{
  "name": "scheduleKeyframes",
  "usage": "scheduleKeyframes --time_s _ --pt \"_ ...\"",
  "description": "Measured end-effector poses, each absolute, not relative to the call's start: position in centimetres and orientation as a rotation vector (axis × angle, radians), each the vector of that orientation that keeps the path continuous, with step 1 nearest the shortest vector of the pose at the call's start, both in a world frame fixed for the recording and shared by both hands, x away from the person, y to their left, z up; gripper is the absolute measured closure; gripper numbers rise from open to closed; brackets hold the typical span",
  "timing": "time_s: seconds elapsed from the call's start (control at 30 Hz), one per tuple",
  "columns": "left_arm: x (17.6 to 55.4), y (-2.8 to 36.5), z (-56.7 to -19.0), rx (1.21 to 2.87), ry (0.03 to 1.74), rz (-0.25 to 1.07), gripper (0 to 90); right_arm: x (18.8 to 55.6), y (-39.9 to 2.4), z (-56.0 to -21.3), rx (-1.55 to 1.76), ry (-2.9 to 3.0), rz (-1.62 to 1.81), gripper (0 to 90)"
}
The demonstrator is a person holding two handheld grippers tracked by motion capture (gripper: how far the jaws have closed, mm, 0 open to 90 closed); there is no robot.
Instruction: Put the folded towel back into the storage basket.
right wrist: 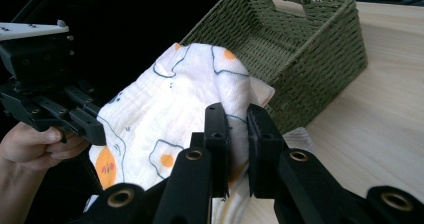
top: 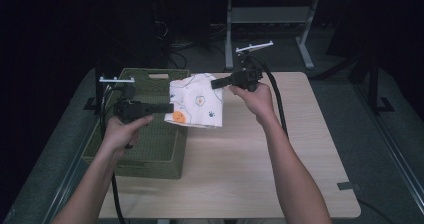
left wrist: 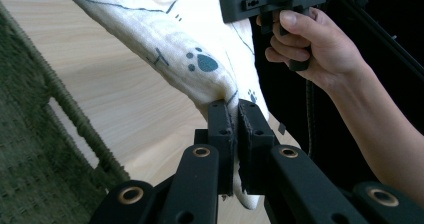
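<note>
Wooden tabletop (top: 240, 154) below you: both grippers clench the printed cloth (top: 197, 101), held aloft between them, its span running left gripper (top: 167, 107) to right gripper (top: 216, 82), with the green basket (top: 165, 156) directly under your left hand.

white printed cotton cloth with egg and paw motifs (top: 196, 100): 1
green woven rectangular basket (top: 150, 144): 1, left
black two-jaw grippers: 2, left gripper (top: 170, 107), right gripper (top: 215, 83)
light wooden table (top: 260, 154): 1
hands: 2
</note>
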State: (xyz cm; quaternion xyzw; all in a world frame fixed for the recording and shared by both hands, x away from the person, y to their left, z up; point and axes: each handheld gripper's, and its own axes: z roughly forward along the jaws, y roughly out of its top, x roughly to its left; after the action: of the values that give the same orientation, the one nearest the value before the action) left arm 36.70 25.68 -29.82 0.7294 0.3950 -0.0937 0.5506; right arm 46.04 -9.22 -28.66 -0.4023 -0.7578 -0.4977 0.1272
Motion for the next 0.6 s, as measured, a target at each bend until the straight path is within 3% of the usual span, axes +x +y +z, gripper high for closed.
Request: scheduleKeyframes --time_s 0.6 --pt "36.5 29.0 -29.8 1.711 0.978 -0.208 86.4 46.9 -4.9 -28.4 -1.136 -2.218 -1.424 81.1"
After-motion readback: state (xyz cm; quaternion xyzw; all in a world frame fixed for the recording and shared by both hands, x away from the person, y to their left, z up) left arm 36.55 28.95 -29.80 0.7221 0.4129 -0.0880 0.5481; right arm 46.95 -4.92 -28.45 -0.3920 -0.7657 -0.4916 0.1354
